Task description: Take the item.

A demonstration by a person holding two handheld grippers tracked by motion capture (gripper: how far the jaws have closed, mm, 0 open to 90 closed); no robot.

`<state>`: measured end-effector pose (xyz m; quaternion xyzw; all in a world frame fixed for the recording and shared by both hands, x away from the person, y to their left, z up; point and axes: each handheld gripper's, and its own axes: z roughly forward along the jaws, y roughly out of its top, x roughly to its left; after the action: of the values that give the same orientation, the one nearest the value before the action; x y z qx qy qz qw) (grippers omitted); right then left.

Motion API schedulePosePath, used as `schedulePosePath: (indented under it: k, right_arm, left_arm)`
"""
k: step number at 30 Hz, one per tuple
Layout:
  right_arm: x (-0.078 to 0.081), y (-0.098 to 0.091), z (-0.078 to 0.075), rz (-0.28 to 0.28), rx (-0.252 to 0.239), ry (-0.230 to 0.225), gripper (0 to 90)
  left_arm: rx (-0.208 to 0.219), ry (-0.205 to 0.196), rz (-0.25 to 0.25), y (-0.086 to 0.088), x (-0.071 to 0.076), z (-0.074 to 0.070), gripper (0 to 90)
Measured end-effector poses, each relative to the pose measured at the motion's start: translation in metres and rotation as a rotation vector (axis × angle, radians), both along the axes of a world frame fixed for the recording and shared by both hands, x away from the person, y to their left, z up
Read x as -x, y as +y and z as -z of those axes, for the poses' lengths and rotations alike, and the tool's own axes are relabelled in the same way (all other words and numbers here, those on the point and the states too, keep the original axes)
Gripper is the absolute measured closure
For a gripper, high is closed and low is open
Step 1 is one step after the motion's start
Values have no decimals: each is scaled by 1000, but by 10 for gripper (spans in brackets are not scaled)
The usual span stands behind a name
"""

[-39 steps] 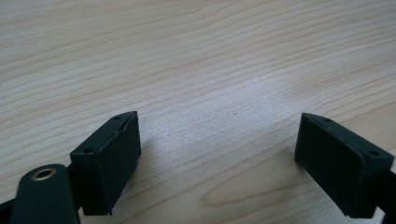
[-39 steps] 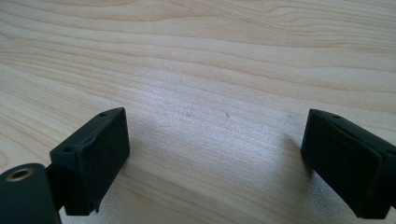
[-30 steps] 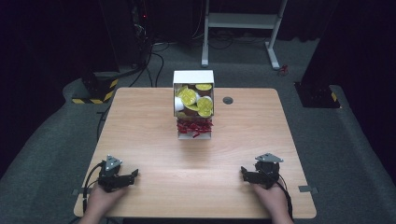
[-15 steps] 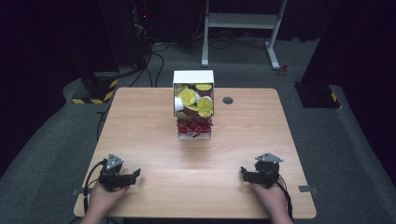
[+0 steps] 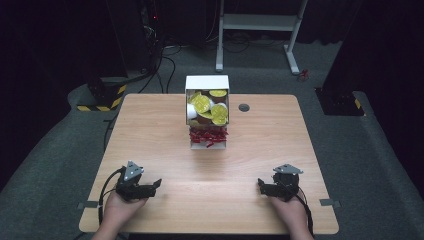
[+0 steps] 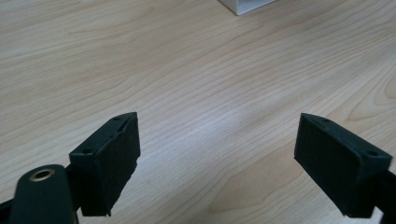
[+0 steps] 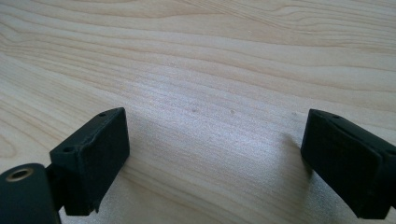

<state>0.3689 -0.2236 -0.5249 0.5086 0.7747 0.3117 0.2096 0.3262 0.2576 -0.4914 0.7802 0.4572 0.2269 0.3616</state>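
High view: white box [image 5: 207,84] open, gold-lidded cups, red shreds.

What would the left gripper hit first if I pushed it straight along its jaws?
Probably nothing soon. The left gripper is open over bare table. Only a corner of the white box shows far ahead, slightly off the centre line, so it may clip that corner or pass beside it; depth is unclear.
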Motion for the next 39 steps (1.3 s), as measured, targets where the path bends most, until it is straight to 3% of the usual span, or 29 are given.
schedulePosePath:
  k: [6,14,29,39]
  right_arm:
    - [1,0,0,5,-3,3,78]
    - [1,0,0,-2,-1,1,79]
    - [1,-1,0,-8,0,1,81]
    - [2,-1,0,-6,-2,3,82]
  left_arm:
    - [37,2,12,-9,-1,-3,148]
    - [49,15,13,-15,-6,-8,149]
    - [30,-8,28,-28,-13,-14,158]
    - [75,-21,33,-36,-19,-24,163]
